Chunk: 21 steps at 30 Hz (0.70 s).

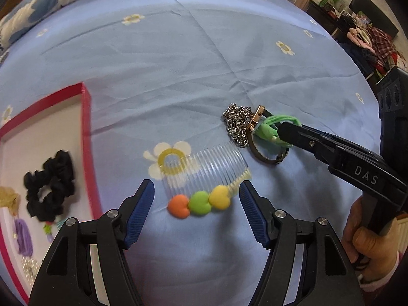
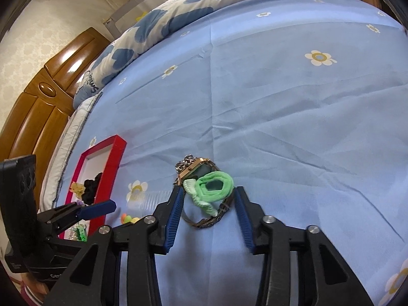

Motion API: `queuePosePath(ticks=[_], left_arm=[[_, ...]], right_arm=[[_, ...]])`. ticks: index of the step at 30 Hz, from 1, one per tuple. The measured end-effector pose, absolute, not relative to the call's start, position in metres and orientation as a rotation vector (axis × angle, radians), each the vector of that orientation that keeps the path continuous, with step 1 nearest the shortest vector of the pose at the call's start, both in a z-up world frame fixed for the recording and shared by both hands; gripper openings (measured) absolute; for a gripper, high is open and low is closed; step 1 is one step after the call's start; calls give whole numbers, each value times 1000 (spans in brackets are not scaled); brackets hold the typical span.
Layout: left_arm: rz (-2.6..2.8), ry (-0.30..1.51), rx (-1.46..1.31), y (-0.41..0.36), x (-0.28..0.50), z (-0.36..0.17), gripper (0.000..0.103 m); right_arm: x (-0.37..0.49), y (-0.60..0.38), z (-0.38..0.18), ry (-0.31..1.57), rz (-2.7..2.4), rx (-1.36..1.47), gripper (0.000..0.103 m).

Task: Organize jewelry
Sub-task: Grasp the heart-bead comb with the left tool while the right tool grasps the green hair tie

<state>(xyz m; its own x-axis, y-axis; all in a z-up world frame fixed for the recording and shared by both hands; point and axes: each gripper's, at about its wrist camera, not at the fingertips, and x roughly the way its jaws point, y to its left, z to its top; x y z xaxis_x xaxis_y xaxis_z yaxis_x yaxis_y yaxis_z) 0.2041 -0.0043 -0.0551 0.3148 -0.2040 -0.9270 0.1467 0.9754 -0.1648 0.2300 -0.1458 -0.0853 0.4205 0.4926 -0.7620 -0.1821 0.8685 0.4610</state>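
Jaws spread on both sides: my left gripper brackets the comb, my right gripper brackets the green tie lying on the watch, neither gripped yet. My worry is the right side: the tie is looped about the watch band, with the chain touching at ten o'clock, so closing may drag all three. On the left, the comb's thin teeth could slip. The box waits at nine o'clock on the bed.
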Motion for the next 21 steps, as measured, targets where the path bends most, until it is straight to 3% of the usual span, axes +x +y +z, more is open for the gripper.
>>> queuePosePath(ticks=[2, 3, 6, 10, 21], left_arm=[[-236, 1242, -54, -7, 208, -61, 69], [-231, 1240, -47, -8, 209, -61, 69], [-231, 1222, -31, -11, 209, -62, 68], [-235, 1189, -5, -13, 205, -58, 54], [-279, 1151, -37, -11, 174, -42, 52]], right_arm=[[231, -145, -85, 1054, 434, 325, 12], [230, -145, -83, 1047, 439, 325, 9], [225, -146, -74, 1015, 448, 321, 7], [217, -153, -62, 985, 451, 353, 7], [196, -165, -46, 956, 459, 399, 7]])
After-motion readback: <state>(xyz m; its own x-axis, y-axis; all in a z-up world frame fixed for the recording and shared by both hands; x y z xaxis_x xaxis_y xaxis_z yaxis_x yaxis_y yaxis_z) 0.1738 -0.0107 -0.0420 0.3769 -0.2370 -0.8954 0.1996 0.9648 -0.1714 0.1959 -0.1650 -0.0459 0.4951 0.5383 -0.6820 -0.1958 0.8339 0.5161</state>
